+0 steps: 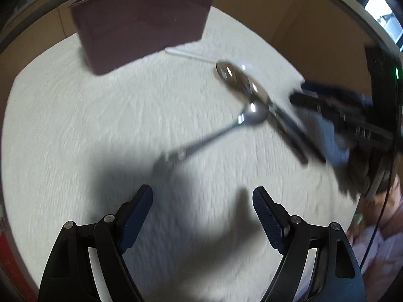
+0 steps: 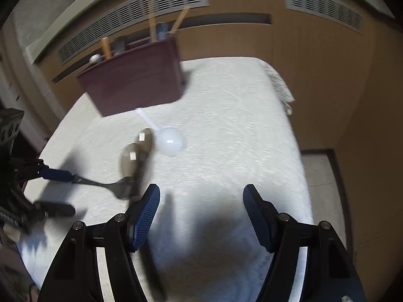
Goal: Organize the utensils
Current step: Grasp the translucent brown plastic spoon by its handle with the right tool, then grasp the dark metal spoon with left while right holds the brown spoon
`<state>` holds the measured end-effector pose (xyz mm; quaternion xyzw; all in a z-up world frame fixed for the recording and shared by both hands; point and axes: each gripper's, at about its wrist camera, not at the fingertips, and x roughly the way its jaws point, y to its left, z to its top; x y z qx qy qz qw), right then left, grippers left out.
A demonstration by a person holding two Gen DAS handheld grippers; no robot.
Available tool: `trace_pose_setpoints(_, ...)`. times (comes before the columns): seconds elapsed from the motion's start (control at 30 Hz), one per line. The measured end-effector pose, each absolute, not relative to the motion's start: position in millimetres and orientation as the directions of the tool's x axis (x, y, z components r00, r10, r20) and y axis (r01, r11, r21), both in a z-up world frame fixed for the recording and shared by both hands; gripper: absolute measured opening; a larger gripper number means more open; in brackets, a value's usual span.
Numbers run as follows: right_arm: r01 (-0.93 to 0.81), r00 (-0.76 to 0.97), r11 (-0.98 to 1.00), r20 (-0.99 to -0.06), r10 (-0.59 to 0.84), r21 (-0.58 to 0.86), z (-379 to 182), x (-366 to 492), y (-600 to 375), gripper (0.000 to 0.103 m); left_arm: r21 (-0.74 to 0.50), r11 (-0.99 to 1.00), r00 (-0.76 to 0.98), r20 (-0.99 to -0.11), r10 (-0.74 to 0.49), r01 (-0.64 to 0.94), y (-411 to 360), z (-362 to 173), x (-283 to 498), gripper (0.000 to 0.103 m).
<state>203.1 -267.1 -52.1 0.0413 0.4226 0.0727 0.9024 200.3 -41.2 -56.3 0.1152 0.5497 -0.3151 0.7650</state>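
Hovering: left claw (image 1: 202, 210) open, empty | right claw (image 2: 201, 210) open, empty | spoons (image 1: 241, 85) loose on tabletop (image 1: 75, 125), frame centre-right, awaiting pickup | holder (image 1: 143, 25) upper left, receiving sorted utensils.

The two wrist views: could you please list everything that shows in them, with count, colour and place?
utensil caddy: one, maroon, far end of the cloth, utensils standing inside
white cloth: one, covering the table
metal spoons: at least three, silver, lying together mid-cloth; blur hides the exact count
white ladle: one, beside the spoons, handle toward the caddy
wooden panelling: tan, with grey vents, behind the table
left gripper: black with blue pads, open, nothing between
right gripper: same, open, nothing between
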Motion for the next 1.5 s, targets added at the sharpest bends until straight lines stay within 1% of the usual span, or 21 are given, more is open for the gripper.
trace_pose_setpoints(0.17,-0.215,0.585,0.968,-0.777,0.234,0.129,-48,221,-232,0.067,-0.095,0.789,0.235,-0.927,-0.293,0.607,-23,-57,164,0.082)
trace_pose_setpoints(0.27,-0.239,0.548,0.965,-0.806,0.224,0.105,-55,238,-215,0.064,-0.062,0.814,0.27,-0.927,-0.262,0.577,-10,-57,160,0.082)
trace_pose_setpoints(0.33,-0.242,0.523,0.965,-0.824,0.217,0.101,-62,249,-210,0.058,-0.044,0.831,0.301,-0.921,-0.249,0.555,0,-54,163,0.082)
trace_pose_setpoints(0.37,-0.238,0.511,0.966,-0.832,0.215,0.103,-65,253,-208,0.054,-0.041,0.837,0.317,-0.914,-0.252,0.546,6,-51,166,0.082)
trace_pose_setpoints(0.4,-0.233,0.499,0.967,-0.84,0.211,0.105,-67,257,-209,0.041,-0.038,0.841,0.333,-0.908,-0.255,0.539,8,-49,167,0.082)
trace_pose_setpoints(0.43,-0.227,0.496,0.969,-0.845,0.201,0.098,-68,258,-209,0.03,-0.039,0.843,0.348,-0.9,-0.263,0.537,8,-45,169,0.082)
trace_pose_setpoints(0.5,-0.206,0.518,0.973,-0.833,0.197,0.102,-61,253,-216,0.03,-0.045,0.833,0.359,-0.889,-0.285,0.551,2,-38,174,0.082)
trace_pose_setpoints(0.57,-0.171,0.557,0.981,-0.813,0.173,0.092,-51,243,-229,0.03,-0.044,0.806,0.365,-0.876,-0.315,0.59,-27,-35,176,0.082)
trace_pose_setpoints(0.7,-0.074,0.604,0.991,-0.785,0.133,0.112,-39,216,-269,0.03,-0.002,0.673,0.347,-0.856,-0.384,0.74,-78,-26,176,0.082)
trace_pose_setpoints(0.83,0.015,0.618,0.992,-0.781,0.09,0.126,-41,192,-300,0.03,-0.047,0.592,0.27,-0.858,-0.436,0.805,-115,-35,197,0.082)
trace_pose_setpoints(0.93,0.056,0.627,0.991,-0.777,0.062,0.125,-46,176,-313,0.03,-0.046,0.616,0.267,-0.874,-0.406,0.786,-122,-51,220,0.082)
trace_pose_setpoints(1.0,0.082,0.63,0.987,-0.774,0.058,0.141,-50,168,-321,0.03,-0.084,0.669,0.247,-0.89,-0.384,0.739,-112,-63,234,0.082)
trace_pose_setpoints(1.03,0.091,0.631,0.986,-0.774,0.054,0.143,-50,166,-323,0.03,-0.098,0.678,0.255,-0.88,-0.401,0.729,-106,-62,235,0.082)
trace_pose_setpoints(1.13,0.111,0.633,0.979,-0.771,0.063,0.171,-56,164,-329,0.03,-0.155,0.695,0.215,-0.884,-0.415,0.702,-93,-60,226,0.082)
trace_pose_setpoints(1.27,0.132,0.629,0.969,-0.773,0.079,0.206,-67,167,-332,0.03,-0.222,0.687,0.126,-0.899,-0.418,0.692,-88,-57,194,0.081)
trace_pose_setpoints(1.3,0.134,0.633,0.969,-0.77,0.077,0.207,-68,167,-332,0.03,-0.226,0.684,0.116,-0.902,-0.416,0.693,-89,-55,187,0.078)
trace_pose_setpoints(1.33,0.13,0.639,0.969,-0.765,0.079,0.209,-67,167,-332,0.03,-0.222,0.686,0.117,-0.904,-0.411,0.693,-90,-53,183,0.069)
trace_pose_setpoints(1.4,0.122,0.651,0.969,-0.755,0.083,0.213,-65,165,-333,0.03,-0.154,0.713,0.19,-0.906,-0.378,0.685,-95,-44,185,0.06)
trace_pose_setpoints(1.43,0.12,0.651,0.97,-0.755,0.084,0.212,-65,164,-333,0.03,-0.124,0.729,0.231,-0.901,-0.367,0.673,-98,-40,190,0.06)
trace_pose_setpoints(1.5,0.122,0.65,0.97,-0.755,0.082,0.21,-66,165,-332,0.03,-0.131,0.755,0.266,-0.886,-0.38,0.642,-105,-36,208,0.058)
